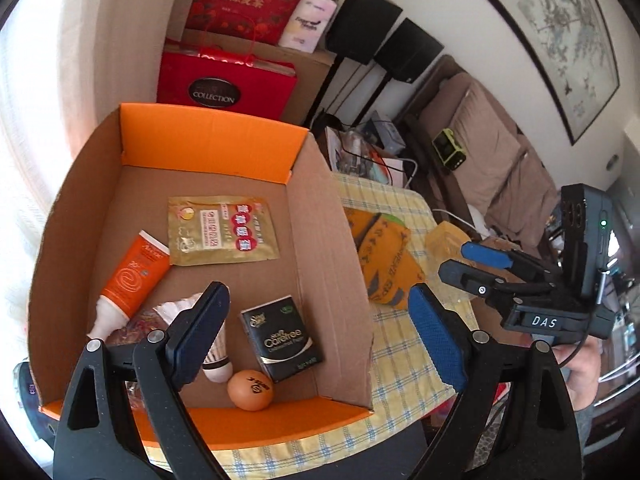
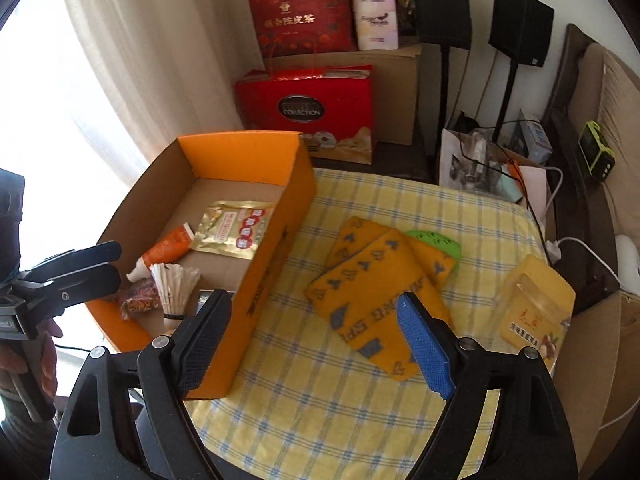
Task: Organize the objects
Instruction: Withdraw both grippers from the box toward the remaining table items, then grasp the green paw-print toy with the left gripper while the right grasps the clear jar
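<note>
An open orange cardboard box [image 1: 224, 146] [image 2: 280, 216] sits on the left of the checked tablecloth. Inside lie a gold sachet [image 1: 222, 230], an orange tube [image 1: 134, 276], a shuttlecock [image 1: 212, 340], a black tissue pack [image 1: 282, 338], an orange ball [image 1: 251, 390] and a small bag of rubber bands [image 2: 138, 300]. A folded orange towel [image 2: 380, 300] over a green item [image 2: 436, 242] and a yellow jar [image 2: 534, 314] lie on the cloth to the right. My left gripper [image 1: 320, 332] is open and empty above the box's near right corner. My right gripper [image 2: 316, 344] is open and empty above the cloth before the towel.
Red gift bags [image 2: 308, 104], a brown carton [image 2: 396, 92] and two black speakers [image 2: 520, 28] stand beyond the table. A paper bag with cables [image 2: 480, 160] sits at the far table edge. A sofa [image 1: 480, 132] runs along the right.
</note>
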`<state>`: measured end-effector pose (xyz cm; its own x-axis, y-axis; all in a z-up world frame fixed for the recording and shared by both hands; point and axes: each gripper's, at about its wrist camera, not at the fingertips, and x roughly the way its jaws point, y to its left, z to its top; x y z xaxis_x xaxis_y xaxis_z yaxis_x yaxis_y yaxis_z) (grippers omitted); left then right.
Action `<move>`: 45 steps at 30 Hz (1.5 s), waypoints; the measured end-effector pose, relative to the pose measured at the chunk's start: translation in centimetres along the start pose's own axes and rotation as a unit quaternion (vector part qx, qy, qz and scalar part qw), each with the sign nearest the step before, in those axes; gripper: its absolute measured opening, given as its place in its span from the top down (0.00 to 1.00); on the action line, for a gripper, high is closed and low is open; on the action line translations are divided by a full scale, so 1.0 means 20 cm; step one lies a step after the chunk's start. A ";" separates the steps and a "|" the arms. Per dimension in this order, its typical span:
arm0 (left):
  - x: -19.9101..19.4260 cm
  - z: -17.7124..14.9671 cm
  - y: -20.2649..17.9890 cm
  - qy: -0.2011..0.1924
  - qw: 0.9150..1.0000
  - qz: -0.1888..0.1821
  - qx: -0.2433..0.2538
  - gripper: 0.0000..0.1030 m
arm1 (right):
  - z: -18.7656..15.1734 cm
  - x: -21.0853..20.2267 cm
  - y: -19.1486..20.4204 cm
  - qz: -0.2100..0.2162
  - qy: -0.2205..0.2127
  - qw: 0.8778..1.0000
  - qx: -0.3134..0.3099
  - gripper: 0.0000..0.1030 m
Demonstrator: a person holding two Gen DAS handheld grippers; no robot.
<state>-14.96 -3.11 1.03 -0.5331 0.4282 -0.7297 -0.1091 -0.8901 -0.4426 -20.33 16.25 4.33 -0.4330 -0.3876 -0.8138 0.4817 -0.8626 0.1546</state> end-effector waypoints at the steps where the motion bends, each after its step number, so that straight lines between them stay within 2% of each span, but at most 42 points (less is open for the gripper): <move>1: 0.02 -0.01 -0.03 0.004 1.000 -0.005 0.003 0.13 | -0.02 -0.02 -0.04 -0.002 -0.002 1.000 0.009 0.17; 11: 0.19 -0.06 -0.32 0.037 0.998 -0.031 0.044 0.13 | -0.16 -0.12 -0.37 -0.019 -0.018 0.997 0.077 0.17; 19: 0.32 0.02 -0.47 0.047 0.997 -0.027 0.056 0.13 | -0.22 -0.21 -0.61 -0.044 -0.031 0.992 0.117 0.17; 24: 0.45 0.11 -0.56 0.060 0.995 -0.004 0.074 0.13 | -0.25 -0.22 -0.72 -0.067 -0.029 0.988 0.137 0.17; 33: 0.71 0.26 -0.67 0.090 0.992 0.027 0.089 0.13 | -0.25 -0.07 -0.86 -0.119 -0.003 0.976 0.180 0.09; 35: 0.78 0.28 -0.68 0.101 0.990 0.039 0.090 0.13 | -0.25 -0.03 -0.90 -0.131 0.000 0.971 0.198 0.00; 37: 0.85 0.32 -0.70 0.113 0.988 0.053 0.092 0.13 | -0.23 0.00 -0.93 -0.140 0.000 0.967 0.214 0.01; 40: 0.93 0.35 -0.70 0.122 0.985 0.071 0.101 0.13 | -0.22 0.03 -0.97 -0.142 -0.001 0.960 0.241 0.01; 45: 1.06 0.40 -0.69 0.144 0.980 0.094 0.097 0.13 | -0.20 0.10 -0.99 -0.142 0.012 0.956 0.258 0.00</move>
<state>-31.54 17.06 -4.12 -0.3033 0.2557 -0.9180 -0.2038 -0.9585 -0.1996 -27.71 33.89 -2.60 -0.4700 -0.1120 -0.8755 -0.0954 -0.9797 0.1765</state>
